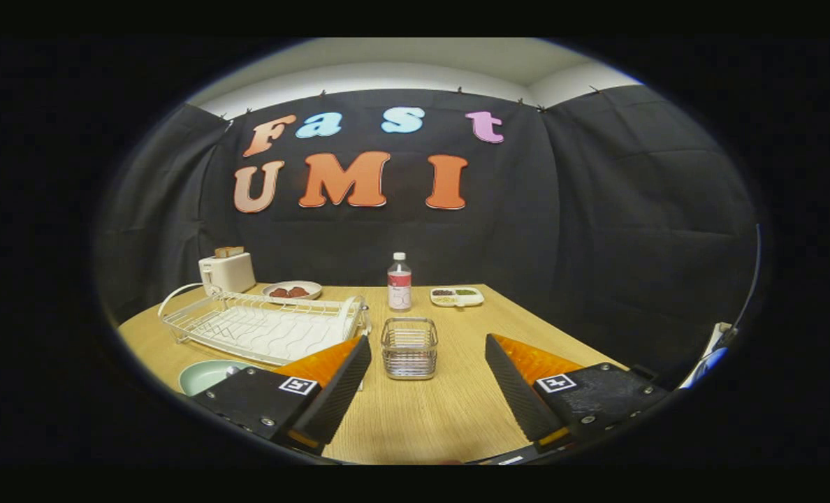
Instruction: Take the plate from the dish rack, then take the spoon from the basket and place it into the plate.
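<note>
Jaws (422, 391) are spread wide with nothing between them, just bare desk (415, 419). The basket (409, 347) sits a bit ahead of the gap, dead centre; can't tell if a spoon is in it. The plate (209, 375) is flat on the desk, just off the left jaw's outer side. The rack (261, 325) is ahead on the left, beyond that jaw. Further back there's a bottle (399, 282), a toaster (227, 271), a dish with something red (292, 289) and a small snack tray (457, 296).
</note>
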`<state>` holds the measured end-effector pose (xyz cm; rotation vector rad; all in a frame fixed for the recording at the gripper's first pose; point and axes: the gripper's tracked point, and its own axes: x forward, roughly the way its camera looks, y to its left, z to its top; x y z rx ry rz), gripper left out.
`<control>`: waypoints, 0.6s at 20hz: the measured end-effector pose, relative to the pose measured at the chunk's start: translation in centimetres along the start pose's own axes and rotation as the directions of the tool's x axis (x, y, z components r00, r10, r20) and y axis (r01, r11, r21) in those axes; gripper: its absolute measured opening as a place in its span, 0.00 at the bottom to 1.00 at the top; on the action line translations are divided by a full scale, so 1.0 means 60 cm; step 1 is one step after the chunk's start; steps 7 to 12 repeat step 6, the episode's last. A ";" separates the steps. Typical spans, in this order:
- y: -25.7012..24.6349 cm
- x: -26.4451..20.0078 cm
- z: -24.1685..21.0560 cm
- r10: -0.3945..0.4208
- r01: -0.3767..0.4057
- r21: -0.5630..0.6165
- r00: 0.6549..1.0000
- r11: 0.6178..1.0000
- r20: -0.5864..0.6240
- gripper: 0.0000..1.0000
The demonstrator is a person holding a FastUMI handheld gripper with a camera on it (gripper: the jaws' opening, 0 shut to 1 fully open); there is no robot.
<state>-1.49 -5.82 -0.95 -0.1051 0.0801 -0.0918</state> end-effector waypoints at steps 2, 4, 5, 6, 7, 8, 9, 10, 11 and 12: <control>0.000 -0.001 -0.001 0.001 -0.001 0.003 1.000 1.000 -0.003 0.98; 0.001 -0.001 -0.002 0.002 -0.002 0.005 1.000 1.000 -0.003 0.98; 0.001 -0.002 -0.003 0.002 -0.002 0.006 1.000 1.000 -0.004 0.98; 0.000 -0.002 -0.004 0.002 -0.002 0.009 1.000 1.000 -0.003 0.98; 0.000 -0.002 -0.004 0.002 -0.002 0.009 1.000 1.000 -0.003 0.98; 0.000 -0.002 -0.004 0.002 -0.002 0.009 1.000 1.000 -0.003 0.98; 0.000 -0.002 -0.004 0.002 -0.002 0.009 1.000 1.000 -0.003 0.98; 0.000 -0.002 -0.004 0.002 -0.002 0.009 1.000 1.000 -0.003 0.98; 0.000 -0.002 -0.004 0.002 -0.002 0.009 1.000 1.000 -0.003 0.98; 0.000 -0.002 -0.004 0.002 -0.002 0.009 1.000 1.000 -0.003 0.98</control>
